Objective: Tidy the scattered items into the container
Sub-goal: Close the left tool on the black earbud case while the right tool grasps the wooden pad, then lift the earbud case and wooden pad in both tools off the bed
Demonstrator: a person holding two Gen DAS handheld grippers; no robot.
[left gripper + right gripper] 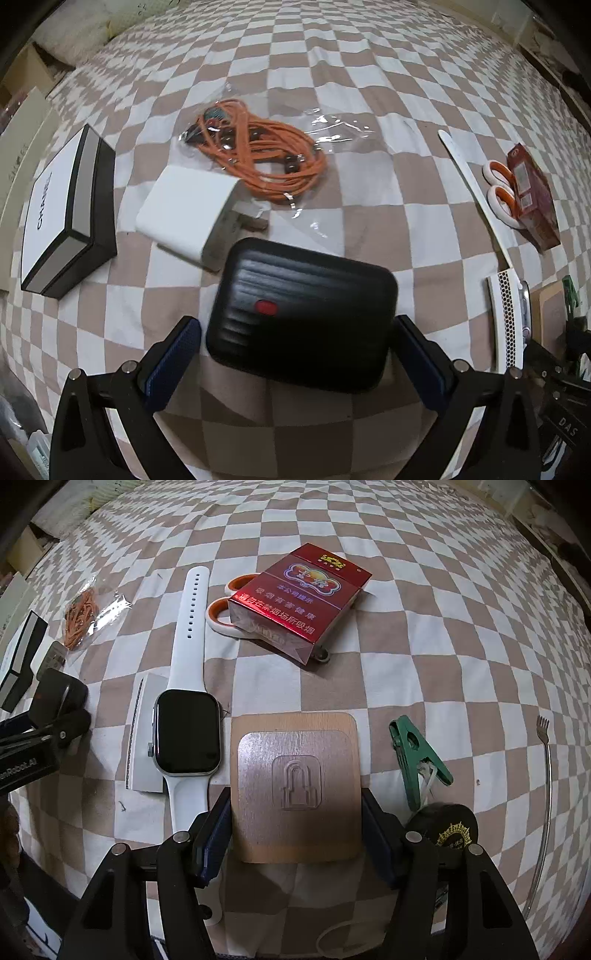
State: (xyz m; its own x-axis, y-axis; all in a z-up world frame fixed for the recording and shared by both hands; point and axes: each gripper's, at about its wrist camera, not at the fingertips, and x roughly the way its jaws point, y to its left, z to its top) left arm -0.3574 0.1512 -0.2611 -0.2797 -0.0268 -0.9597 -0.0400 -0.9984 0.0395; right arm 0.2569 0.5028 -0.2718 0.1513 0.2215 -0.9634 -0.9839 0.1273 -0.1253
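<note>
The left claw (295, 354) straddles a glossy black ribbed hard-shell case with a red button (303, 317), its blue-padded jaws apart, a gap visible on each side. The case lies dead ahead, its long axis crosswise between the jaws. The right claw (295, 834) is clamped on the side edges of a flat tan wooden square with an embossed emblem (295, 786), just beside a white-strapped smartwatch (186, 734). Everything rests on a soft checkered bedspread (369, 92); no container is clearly identifiable.
</note>
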